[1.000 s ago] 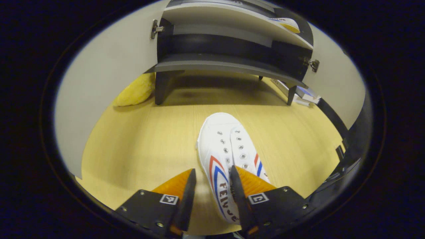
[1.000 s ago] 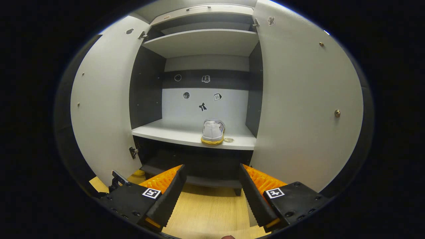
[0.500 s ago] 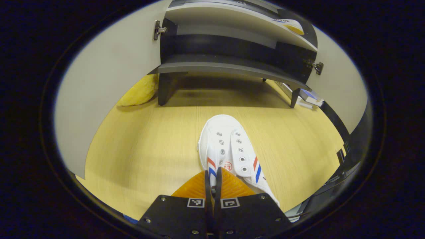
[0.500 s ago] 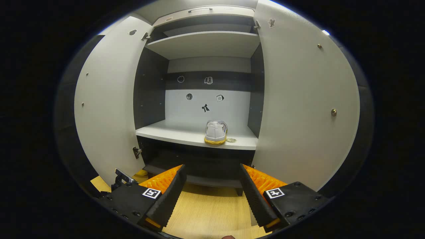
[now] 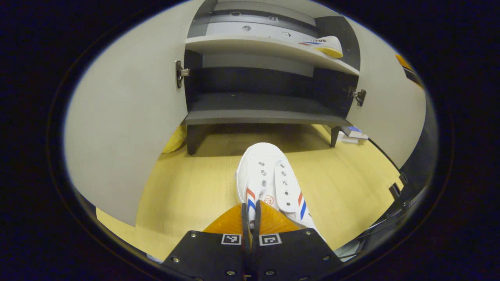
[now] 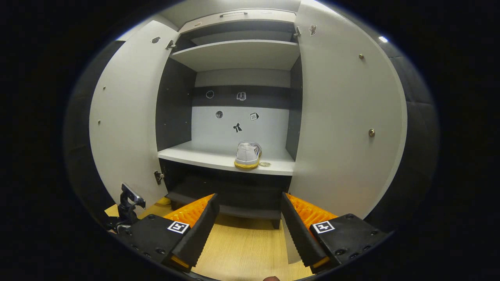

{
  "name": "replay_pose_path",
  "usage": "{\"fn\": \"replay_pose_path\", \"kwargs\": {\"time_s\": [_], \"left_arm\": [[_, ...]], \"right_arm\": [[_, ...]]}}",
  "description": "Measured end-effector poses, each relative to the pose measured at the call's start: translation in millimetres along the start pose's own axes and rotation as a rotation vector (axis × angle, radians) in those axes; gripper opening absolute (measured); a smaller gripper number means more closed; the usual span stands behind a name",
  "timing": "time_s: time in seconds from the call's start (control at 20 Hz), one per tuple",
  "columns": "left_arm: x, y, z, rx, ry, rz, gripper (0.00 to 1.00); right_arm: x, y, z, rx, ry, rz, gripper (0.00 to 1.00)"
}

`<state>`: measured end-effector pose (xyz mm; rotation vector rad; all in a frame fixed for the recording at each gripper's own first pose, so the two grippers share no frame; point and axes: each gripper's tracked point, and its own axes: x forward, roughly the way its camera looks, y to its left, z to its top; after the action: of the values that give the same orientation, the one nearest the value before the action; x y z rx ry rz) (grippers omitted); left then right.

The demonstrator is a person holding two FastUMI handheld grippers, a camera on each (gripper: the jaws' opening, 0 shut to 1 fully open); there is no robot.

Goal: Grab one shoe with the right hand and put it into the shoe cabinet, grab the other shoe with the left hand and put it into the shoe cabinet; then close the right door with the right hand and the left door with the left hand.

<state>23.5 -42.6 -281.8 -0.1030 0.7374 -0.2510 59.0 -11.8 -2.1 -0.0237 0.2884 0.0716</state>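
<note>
A white canvas shoe point(image 5: 269, 179) with red and blue stripes hangs just above the wooden floor, toe toward the cabinet. My left gripper point(image 5: 250, 210) is shut on the shoe's side wall near its opening. The other white shoe point(image 6: 247, 154), with a yellow sole, sits on the middle shelf point(image 6: 203, 156) of the shoe cabinet, heel toward me; in the left gripper view that shoe point(image 5: 324, 42) lies at the shelf's right end. My right gripper point(image 6: 247, 218) is held open in front of the cabinet, with nothing between its fingers. Both cabinet doors point(image 6: 125, 117) point(image 6: 347, 125) stand wide open.
A low dark bottom shelf point(image 5: 261, 111) sits under the middle one, raised on short legs. A yellow soft object point(image 5: 175, 138) lies on the floor by the left door point(image 5: 125, 117). Books or flat items point(image 5: 351, 134) lie on the floor to the right of the cabinet.
My left gripper went from open around the shoe's side to shut on it, then lifted and tipped up toward the cabinet. The right gripper stayed open, drifting slightly.
</note>
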Motion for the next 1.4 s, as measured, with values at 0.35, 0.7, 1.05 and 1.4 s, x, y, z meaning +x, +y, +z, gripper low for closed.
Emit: {"fn": "replay_pose_path", "kwargs": {"time_s": [0.35, 0.7, 1.05, 1.4], "left_arm": [[-39, -17, 100, -0.047, -0.182, -0.032, 0.01], [-98, -18, 174, -0.039, -0.355, -0.078, 0.00], [-123, -9, 191, -0.035, -0.444, -0.050, 0.02], [-125, -10, 193, -0.002, -0.497, -0.046, 0.01]], "right_arm": [[-7, 5, 4, -0.002, -0.020, 0.020, 0.99], [-15, 1, -2, 0.003, -0.023, 0.020, 0.99], [-25, -2, -10, 0.025, -0.023, 0.003, 0.99], [-36, 11, -34, 0.058, 0.009, 0.018, 0.99]]}}
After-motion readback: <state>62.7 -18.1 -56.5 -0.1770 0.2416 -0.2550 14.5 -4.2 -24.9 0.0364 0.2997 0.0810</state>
